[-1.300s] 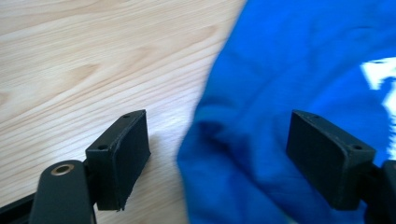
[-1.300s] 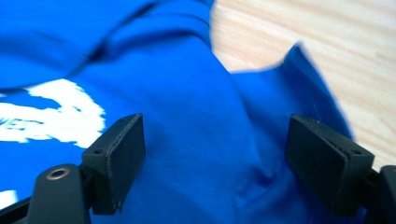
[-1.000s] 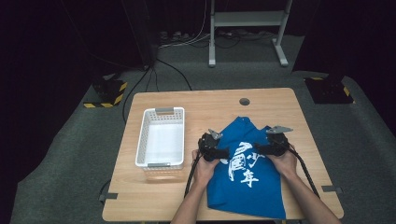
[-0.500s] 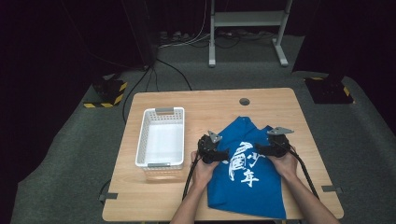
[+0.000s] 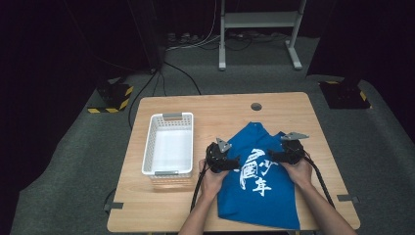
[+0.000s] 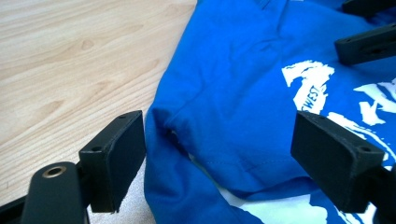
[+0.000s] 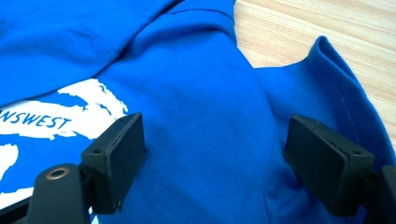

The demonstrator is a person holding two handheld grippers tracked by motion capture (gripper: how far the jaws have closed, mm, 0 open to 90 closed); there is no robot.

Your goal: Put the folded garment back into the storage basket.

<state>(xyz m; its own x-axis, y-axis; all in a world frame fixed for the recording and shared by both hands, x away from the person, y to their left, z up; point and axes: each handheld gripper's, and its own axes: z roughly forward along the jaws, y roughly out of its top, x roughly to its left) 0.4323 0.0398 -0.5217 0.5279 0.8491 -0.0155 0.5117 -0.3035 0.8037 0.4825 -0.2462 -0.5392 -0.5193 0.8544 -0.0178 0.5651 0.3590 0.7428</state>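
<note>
- The wooden table (image 5: 210, 115) bears a blue T-shirt (image 5: 262, 205), spread over its near right part with the white print facing up; a white basket (image 5: 169, 147) stands just beside it on the left.
- The step in hand is judged to be a grasp of the shirt at both sides, probably for folding.
- The left gripper (image 5: 230, 161) is held at the shirt's left edge with its jaws spread; in the left gripper view, fabric lies between them, unpinched.
- The right gripper (image 5: 275, 155) is placed on the shirt's right side, equally spread, with a raised fold (image 7: 336, 79) of cloth between its jaws.
- A full fold of cloth, not a single layer, is best gathered before each pair of jaws is closed.
- Both sides are best lifted evenly, so that the print is kept flat.
</note>
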